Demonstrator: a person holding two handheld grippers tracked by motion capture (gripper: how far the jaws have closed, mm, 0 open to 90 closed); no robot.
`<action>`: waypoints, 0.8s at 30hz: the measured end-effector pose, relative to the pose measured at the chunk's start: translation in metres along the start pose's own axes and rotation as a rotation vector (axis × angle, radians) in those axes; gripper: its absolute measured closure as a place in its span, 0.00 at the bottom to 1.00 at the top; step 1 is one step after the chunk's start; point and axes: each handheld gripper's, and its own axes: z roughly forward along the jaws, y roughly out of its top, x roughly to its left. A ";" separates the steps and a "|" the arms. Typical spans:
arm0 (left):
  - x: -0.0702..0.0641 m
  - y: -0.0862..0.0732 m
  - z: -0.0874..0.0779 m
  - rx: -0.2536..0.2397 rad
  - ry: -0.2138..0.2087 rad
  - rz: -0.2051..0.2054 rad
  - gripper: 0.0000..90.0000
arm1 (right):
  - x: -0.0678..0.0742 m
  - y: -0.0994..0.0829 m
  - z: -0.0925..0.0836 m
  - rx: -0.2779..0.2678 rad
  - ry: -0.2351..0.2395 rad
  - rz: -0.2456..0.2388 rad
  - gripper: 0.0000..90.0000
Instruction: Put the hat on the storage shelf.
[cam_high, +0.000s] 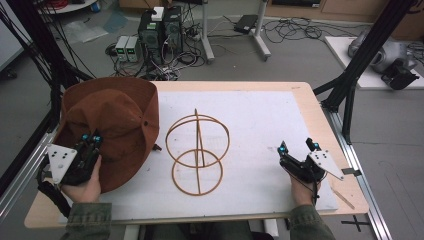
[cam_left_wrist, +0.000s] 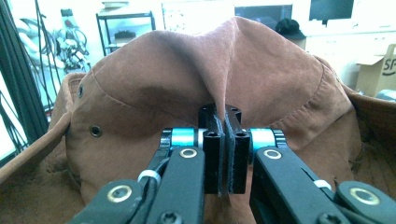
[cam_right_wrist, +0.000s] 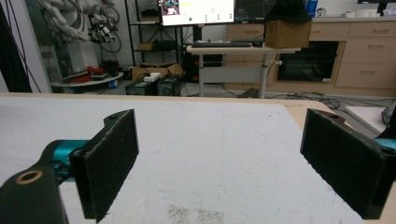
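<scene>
Left tool (cam_left_wrist: 223, 140) pinching fold of brown hat (cam_left_wrist: 196, 79). Right tool (cam_right_wrist: 219, 163) spread, resting over counter (cam_right_wrist: 210, 140), nothing between pads.

Beyond my counter (cam_high: 320, 125) with its white mat lies a grey floor (cam_high: 300, 55) strewn with cables and computer towers (cam_high: 161, 27). Farther off I see a desk (cam_right_wrist: 233, 49) under a lit monitor (cam_right_wrist: 198, 11) (bright, washed out), pale wooden cabinets (cam_right_wrist: 359, 56), black shelving.
</scene>
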 end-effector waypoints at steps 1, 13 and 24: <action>0.000 0.001 0.000 -0.007 -0.001 -0.001 0.97 | 0.000 0.000 0.000 0.003 0.002 0.004 0.12; -0.006 0.017 -0.006 -0.077 -0.004 0.024 0.97 | 0.001 0.000 0.000 0.001 0.006 0.000 0.12; -0.007 0.043 -0.013 -0.156 -0.036 0.039 0.97 | 0.000 0.000 0.000 0.000 -0.001 0.007 0.12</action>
